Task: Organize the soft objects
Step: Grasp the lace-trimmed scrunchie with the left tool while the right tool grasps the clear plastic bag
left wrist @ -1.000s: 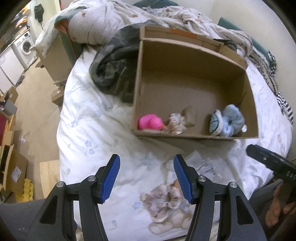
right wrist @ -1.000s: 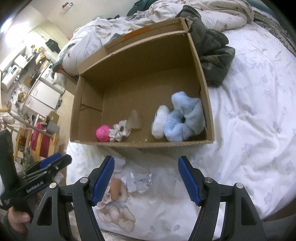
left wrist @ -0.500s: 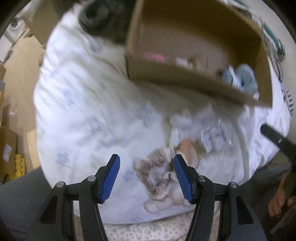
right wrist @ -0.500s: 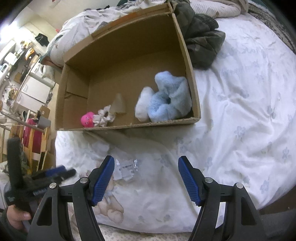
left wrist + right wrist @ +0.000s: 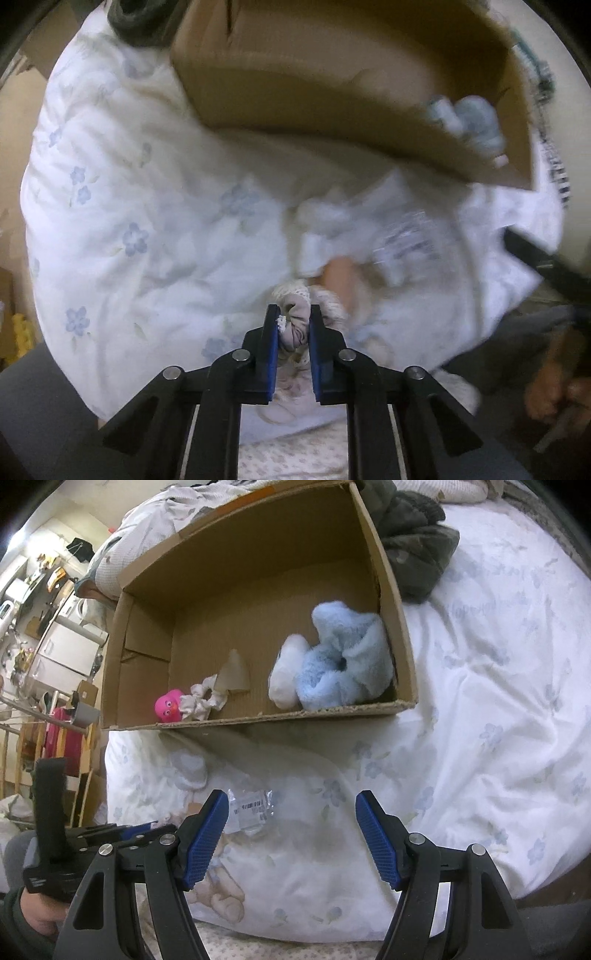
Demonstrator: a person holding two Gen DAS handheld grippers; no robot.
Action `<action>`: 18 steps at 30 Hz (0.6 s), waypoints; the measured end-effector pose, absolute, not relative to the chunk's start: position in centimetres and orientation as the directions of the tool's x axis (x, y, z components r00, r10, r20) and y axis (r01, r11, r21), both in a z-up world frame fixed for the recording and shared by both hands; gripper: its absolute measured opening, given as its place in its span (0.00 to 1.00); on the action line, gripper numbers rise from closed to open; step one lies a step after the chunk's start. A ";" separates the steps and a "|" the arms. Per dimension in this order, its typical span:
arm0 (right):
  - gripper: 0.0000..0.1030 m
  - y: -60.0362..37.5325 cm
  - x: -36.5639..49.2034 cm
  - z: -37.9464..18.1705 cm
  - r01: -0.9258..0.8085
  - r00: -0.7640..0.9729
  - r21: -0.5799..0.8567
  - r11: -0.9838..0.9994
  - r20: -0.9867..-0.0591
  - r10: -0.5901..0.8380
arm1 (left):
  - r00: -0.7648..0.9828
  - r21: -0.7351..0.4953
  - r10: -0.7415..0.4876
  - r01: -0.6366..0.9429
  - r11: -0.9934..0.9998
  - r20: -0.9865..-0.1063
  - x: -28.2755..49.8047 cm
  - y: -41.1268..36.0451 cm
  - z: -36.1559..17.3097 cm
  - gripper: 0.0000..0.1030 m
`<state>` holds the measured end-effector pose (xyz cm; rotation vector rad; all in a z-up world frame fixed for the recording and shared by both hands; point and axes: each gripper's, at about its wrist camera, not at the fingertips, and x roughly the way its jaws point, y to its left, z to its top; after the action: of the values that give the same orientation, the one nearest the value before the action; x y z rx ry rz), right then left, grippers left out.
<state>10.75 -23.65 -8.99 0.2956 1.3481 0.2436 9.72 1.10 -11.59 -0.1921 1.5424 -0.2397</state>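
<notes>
Bed [image 5: 498, 709]: white duvet, pale blue flower print, rumpled. Directly on it:
- Open cardboard box [image 5: 391, 602] at middle, far from edge.
- Dark green garment [image 5: 413, 554] bunched against box's right wall, at far side.
- Heaped light bedding [image 5: 177, 506] behind box.
- Crinkled clear plastic packet [image 5: 251, 808] with barcode label near front edge.
- Small doll [image 5: 332, 291] in lacy cloth just beside packet, at front edge; blurred in left wrist view, mostly hidden in right.
</notes>
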 end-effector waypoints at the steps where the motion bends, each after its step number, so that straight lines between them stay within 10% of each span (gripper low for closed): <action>1: 0.73 -23.7 10.8 -9.2 0.002 0.193 0.362 0.932 -0.915 0.355 | 0.038 -0.277 -0.278 0.040 0.960 -0.960 9.8 1.2 -10.7 0.13; 18: 0.73 -16.9 11.5 -14.2 -0.133 0.009 0.300 0.945 -0.953 0.304 | 0.186 -0.280 -0.261 -0.083 0.956 -0.947 10.8 3.7 -6.6 0.13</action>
<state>11.52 -16.87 -14.17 0.1384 1.5252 0.3430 10.84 3.66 -6.59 -0.2952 1.3845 -0.1276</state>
